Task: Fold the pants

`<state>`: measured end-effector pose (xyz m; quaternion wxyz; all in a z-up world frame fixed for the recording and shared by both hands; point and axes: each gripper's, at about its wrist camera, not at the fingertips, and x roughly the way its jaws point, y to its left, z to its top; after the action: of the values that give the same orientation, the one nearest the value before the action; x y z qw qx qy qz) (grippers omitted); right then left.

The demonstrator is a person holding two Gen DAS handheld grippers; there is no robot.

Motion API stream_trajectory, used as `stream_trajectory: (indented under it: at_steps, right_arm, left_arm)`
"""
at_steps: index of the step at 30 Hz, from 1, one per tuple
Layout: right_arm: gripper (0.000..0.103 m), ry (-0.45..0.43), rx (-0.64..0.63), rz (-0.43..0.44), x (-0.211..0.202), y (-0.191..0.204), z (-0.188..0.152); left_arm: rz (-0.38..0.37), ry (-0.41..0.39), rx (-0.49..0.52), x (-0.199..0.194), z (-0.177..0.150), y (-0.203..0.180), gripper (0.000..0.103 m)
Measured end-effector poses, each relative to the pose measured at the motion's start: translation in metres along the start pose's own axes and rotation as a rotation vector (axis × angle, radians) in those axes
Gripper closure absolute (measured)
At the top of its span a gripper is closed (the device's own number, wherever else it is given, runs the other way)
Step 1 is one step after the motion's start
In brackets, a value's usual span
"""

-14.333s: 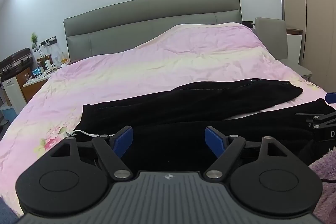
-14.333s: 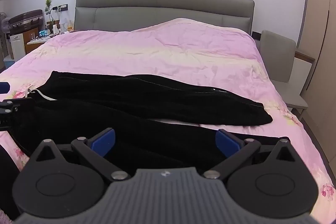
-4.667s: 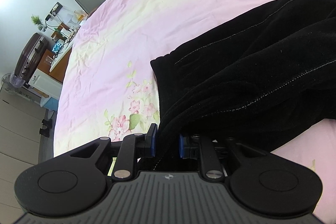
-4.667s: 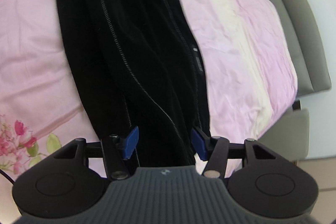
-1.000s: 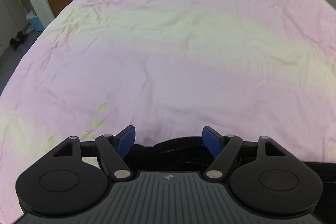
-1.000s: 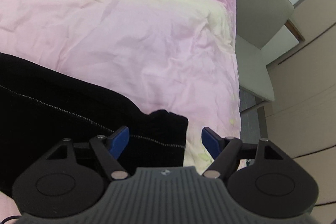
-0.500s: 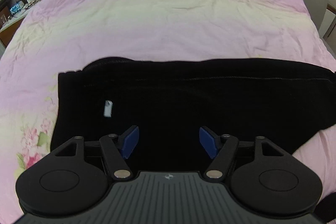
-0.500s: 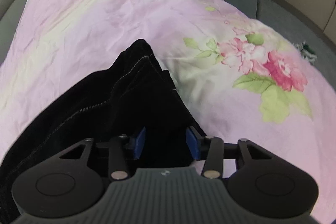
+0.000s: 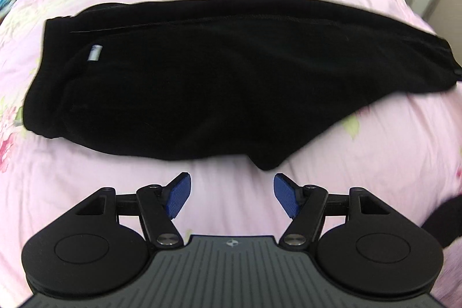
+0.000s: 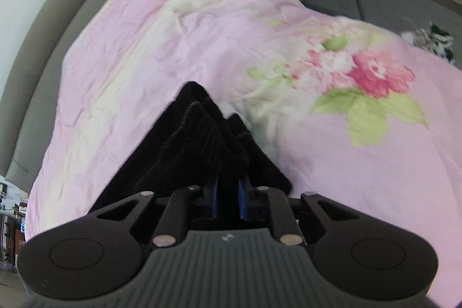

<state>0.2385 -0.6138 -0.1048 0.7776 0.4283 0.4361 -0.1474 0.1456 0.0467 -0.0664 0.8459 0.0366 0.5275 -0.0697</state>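
Right hand-held gripper (image 10: 228,202): my jaws, just closing, pinch the black pants (image 9: 202,71) cuffs; layers may slip.
Left hand-held gripper (image 9: 231,197): open, empty, short of the pants' near edge on the bed (image 9: 86,178).

Pants (image 9: 219,82), centre of left wrist view: black cloth, matt, soft-napped, showing faint stitched seam; small white label (image 9: 94,52) sitting at upper left.

Bed cover (image 9: 375,152): pink cloth, smooth, lightly creased, carrying printed flowers.

Left gripper (image 9: 231,196): black matt plastic arms, blue ribbed pads, bright metal pivot pins, grey ridged body.

Right gripper (image 10: 227,200): same finish, blue pads pressing into pants cloth.

Headboard (image 10: 37,28), upper left of right wrist view: grey, smooth, padded-looking.
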Motion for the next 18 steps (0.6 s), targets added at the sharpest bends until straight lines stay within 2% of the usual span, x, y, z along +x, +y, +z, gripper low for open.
stream_trajectory:
  at_steps: [2, 5, 10, 13, 15, 16, 17, 18]
  right_arm:
    - [0.094, 0.003, 0.025, 0.002, 0.013, -0.013, -0.004]
    - [0.094, -0.027, -0.069, -0.019, 0.02, -0.004, -0.006]
    - [0.093, -0.022, -0.13, -0.057, 0.025, 0.003, -0.004]
    - [0.093, -0.029, -0.146, -0.057, 0.028, 0.0, -0.005]
    - [0.094, -0.033, -0.159, -0.06, 0.027, 0.002, -0.008]
    - [0.093, -0.031, -0.167, -0.062, 0.026, 0.003, -0.007]
    - [0.093, -0.027, -0.172, -0.066, 0.026, 0.005, -0.006]
    - [0.093, -0.022, -0.175, -0.069, 0.025, 0.006, -0.006]
  left_arm:
    - [0.016, -0.007, 0.06, 0.006, -0.006, -0.013, 0.025]
    - [0.046, -0.025, 0.117, 0.014, -0.014, -0.025, 0.023]
    - [0.082, -0.054, 0.102, 0.038, -0.024, -0.04, 0.022]
    - [0.173, -0.136, 0.105, 0.052, -0.02, -0.055, 0.024]
    - [0.242, -0.16, 0.092, 0.061, -0.012, -0.061, 0.046]
    - [0.264, -0.165, 0.065, 0.064, -0.005, -0.062, 0.07]
    - [0.254, -0.179, 0.031, 0.062, 0.002, -0.058, 0.079]
    - [0.232, -0.215, -0.021, 0.055, 0.009, -0.052, 0.082]
